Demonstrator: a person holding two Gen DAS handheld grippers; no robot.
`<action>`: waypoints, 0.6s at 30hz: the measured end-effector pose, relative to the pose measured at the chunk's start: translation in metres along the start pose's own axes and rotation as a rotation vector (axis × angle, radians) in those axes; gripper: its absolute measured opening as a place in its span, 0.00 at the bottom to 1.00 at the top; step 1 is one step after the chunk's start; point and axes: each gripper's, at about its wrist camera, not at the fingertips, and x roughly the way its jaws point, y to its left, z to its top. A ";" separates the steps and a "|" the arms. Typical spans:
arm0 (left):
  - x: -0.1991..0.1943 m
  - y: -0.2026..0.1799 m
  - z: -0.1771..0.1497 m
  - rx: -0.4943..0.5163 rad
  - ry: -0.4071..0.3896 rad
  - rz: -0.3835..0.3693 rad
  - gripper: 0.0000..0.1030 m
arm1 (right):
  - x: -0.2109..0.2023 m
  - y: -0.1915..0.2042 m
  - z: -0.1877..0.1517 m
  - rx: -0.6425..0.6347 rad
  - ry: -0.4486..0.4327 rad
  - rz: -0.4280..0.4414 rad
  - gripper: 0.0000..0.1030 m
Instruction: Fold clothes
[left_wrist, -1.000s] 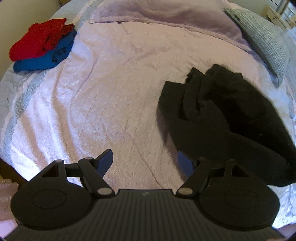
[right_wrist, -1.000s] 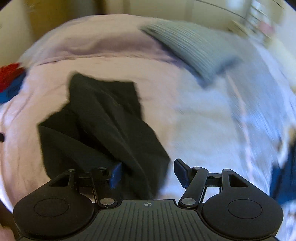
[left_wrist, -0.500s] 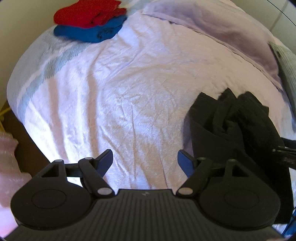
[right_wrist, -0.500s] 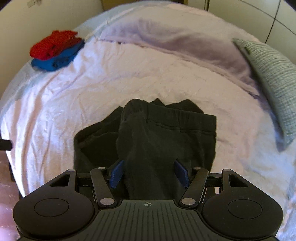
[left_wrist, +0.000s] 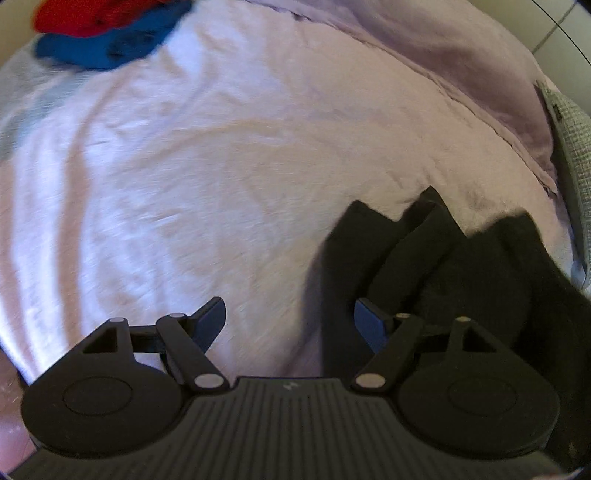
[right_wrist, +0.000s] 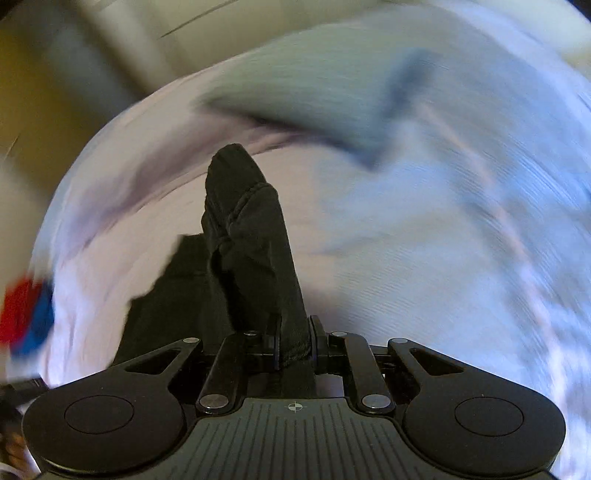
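A crumpled black garment (left_wrist: 436, 266) lies on the lilac bedspread (left_wrist: 207, 177), at the right of the left wrist view. My left gripper (left_wrist: 290, 319) hovers open just left of its edge, with only bedspread between the fingers. In the right wrist view, my right gripper (right_wrist: 293, 341) is closing its jaws on a bunched fold of the black garment (right_wrist: 255, 236), and the pads press on the cloth. The garment rises from the jaws in a narrow ridge. That view is heavily blurred.
A folded red garment (left_wrist: 96, 14) sits on a folded blue one (left_wrist: 107, 48) at the far left corner of the bed. A lilac pillow (left_wrist: 443, 48) and a grey-checked pillow (left_wrist: 572, 155) lie along the head of the bed.
My right gripper has closed on the black garment and swung round with it. The left gripper has sunk towards the bed, close to the garment's left edge, and stays open.
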 end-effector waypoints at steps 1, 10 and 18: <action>0.011 -0.003 0.004 0.004 0.014 0.003 0.72 | -0.005 -0.015 -0.005 0.061 0.000 -0.021 0.12; 0.085 0.004 0.024 -0.018 0.132 -0.013 0.62 | -0.038 -0.053 -0.049 0.307 -0.039 -0.087 0.12; 0.091 -0.009 0.032 0.019 0.226 -0.250 0.03 | -0.042 -0.028 -0.046 0.382 -0.067 -0.020 0.12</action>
